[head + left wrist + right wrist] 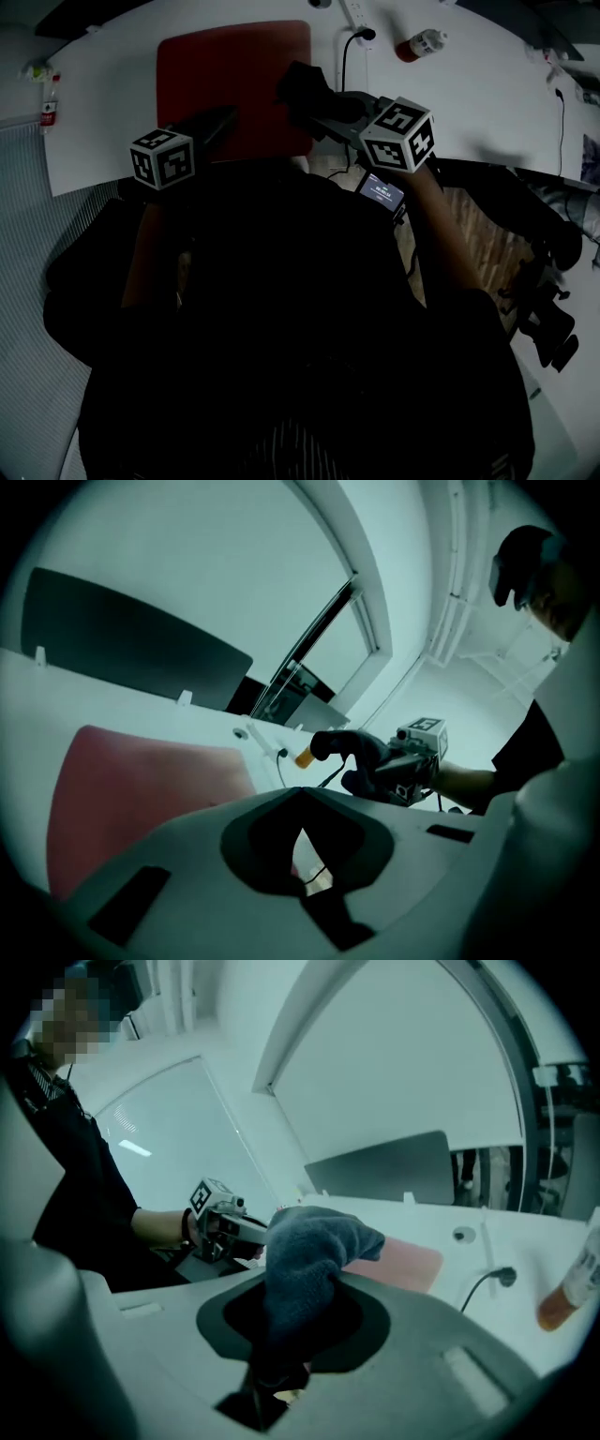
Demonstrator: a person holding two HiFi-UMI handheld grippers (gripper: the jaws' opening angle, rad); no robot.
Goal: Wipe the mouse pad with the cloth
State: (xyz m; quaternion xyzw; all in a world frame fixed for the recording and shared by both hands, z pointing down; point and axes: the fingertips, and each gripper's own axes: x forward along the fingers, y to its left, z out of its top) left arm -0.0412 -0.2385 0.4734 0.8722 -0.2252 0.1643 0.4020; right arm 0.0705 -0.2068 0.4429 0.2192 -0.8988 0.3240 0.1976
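Observation:
A red mouse pad (234, 75) lies flat on the white table (487, 103); it shows too in the left gripper view (141, 789) and the right gripper view (405, 1262). My right gripper (317, 105) is shut on a dark grey cloth (302, 86), held bunched just above the pad's right edge. In its own view the cloth (309, 1251) drapes over the jaws and hides the fingertips. My left gripper (223, 120) hovers over the pad's near left part, shut with nothing in it (298, 797). The left gripper view shows the right gripper (405, 761) and the cloth (349, 747).
A small bottle with an orange-red end (419, 44) lies at the back right of the table. A black cable with its plug (362, 37) runs down beside the pad. A red-labelled bottle (49, 103) stands at the far left. A dark chair (548, 314) is on the floor at right.

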